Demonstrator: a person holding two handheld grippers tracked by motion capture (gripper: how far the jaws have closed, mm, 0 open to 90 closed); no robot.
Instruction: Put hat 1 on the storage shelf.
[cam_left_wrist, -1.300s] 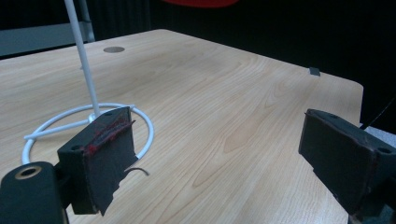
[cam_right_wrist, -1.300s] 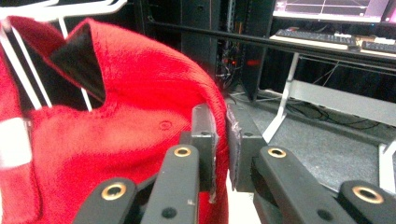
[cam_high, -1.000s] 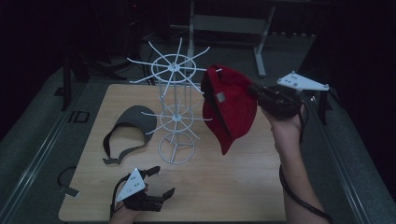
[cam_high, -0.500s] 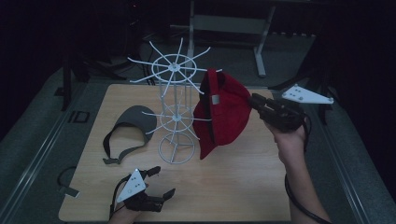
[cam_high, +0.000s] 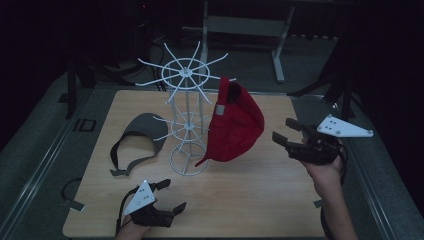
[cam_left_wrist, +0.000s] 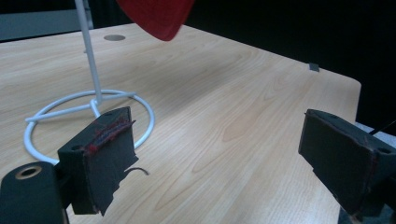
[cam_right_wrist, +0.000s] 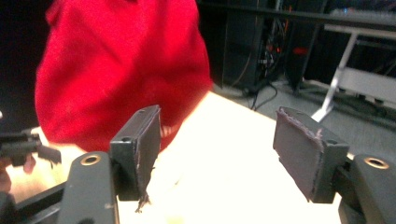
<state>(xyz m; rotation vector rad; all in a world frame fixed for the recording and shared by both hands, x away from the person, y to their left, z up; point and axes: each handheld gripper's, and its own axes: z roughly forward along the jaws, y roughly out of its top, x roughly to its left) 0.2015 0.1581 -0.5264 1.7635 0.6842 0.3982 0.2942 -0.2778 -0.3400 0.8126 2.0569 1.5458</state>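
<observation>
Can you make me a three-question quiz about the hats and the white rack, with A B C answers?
1. Where is the red cap?
A. Hanging on the white wire rack
B. Flat on the table
C. Inside the right tool

2. How many hats are there?
A. One
B. Two
C. Four

3. What is the right tool doing?
A. Squeezing the red cap
B. Squeezing the rack
C. Open, holding nothing

Answers:
1. A: the high view shows the cap hung from a rack arm, its brim pointing down above the table.
2. B: the red cap on the rack and a grey visor lying on the table left of the rack.
3. C: its jaws have just been opening and stand apart beside the cap, with nothing between them.
</observation>
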